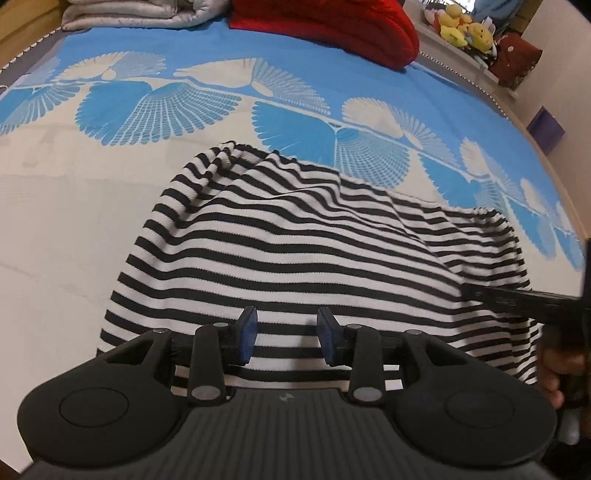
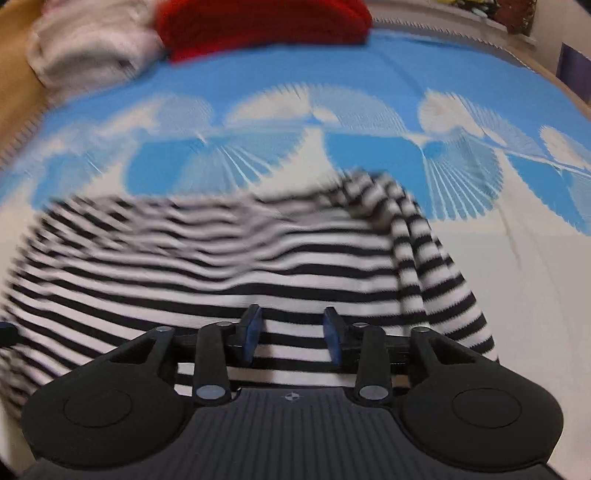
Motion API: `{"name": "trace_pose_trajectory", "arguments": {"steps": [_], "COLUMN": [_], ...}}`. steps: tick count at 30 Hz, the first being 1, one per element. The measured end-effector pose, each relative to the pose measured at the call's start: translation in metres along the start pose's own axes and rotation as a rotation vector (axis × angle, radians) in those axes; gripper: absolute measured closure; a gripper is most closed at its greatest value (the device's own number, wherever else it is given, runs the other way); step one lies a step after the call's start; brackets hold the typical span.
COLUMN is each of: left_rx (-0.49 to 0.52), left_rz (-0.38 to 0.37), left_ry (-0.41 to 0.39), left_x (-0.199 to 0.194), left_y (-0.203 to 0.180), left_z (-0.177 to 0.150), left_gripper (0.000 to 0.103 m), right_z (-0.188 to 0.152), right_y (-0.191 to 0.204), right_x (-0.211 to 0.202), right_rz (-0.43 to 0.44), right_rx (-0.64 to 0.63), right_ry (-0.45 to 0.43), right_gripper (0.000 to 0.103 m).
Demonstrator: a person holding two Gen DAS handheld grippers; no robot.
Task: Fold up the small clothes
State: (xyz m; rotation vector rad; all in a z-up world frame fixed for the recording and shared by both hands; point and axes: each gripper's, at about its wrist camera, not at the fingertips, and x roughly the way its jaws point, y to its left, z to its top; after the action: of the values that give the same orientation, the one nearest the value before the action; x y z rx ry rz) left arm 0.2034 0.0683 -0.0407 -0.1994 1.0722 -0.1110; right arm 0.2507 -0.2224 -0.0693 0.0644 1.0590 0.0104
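Left gripper (image 1: 287,339): blue pads (image 1: 246,334) parted, nothing pinched between them, poised just above the near part of the striped garment (image 1: 295,240). Right gripper (image 2: 293,338): pads likewise apart, nothing held, hanging over the same cloth in a blurred view; also visible at the right edge of the left wrist view as a dark finger lying across the fabric, with a hand (image 1: 554,369) behind it.

Outward from the tools: black-and-white striped garment spread on the bedspread (image 1: 221,48), blue with white fan shapes. Looks folded at least once already, judging by the rounded doubled edge on the left and a narrow striped strip, probably a sleeve, laid down the right side (image 2: 424,266). Surface rumpled, with diagonal creases near the far edge.

Likely stage: a fold just laid down and let go. Probably left: smoothing, 1 or 2 more folds to make a compact bundle.

Farther off: red blanket (image 1: 332,29), pale quilt (image 1: 129,14), plush toys (image 1: 465,29) on a ledge.
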Motion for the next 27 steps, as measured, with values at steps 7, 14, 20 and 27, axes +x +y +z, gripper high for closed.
{"name": "trace_pose_trajectory", "arguments": {"steps": [7,14,20,27], "left_rx": [0.037,0.040,0.055,0.060], "left_rz": [-0.004,0.012,0.058,0.058], "left_ry": [-0.003,-0.006,-0.044,-0.090], "left_x": [0.001,0.000,-0.011,-0.029], "left_y": [0.006,0.019,0.027,0.010], "left_z": [0.005,0.003,-0.002,-0.017], "left_gripper": [0.064,0.064,0.064,0.064], "right_z": [0.001,0.002,-0.017,-0.053], "right_y": [-0.004,-0.027,-0.058,-0.084], "right_x": [-0.005,-0.049,-0.059,-0.032], "right_rz": [-0.009,0.017,-0.031,-0.151], "right_rx": [0.014,0.087,0.170,0.156], "right_ry": [-0.042,-0.175,-0.086,0.182], "right_gripper": [0.053,0.053,0.052,0.050]}}
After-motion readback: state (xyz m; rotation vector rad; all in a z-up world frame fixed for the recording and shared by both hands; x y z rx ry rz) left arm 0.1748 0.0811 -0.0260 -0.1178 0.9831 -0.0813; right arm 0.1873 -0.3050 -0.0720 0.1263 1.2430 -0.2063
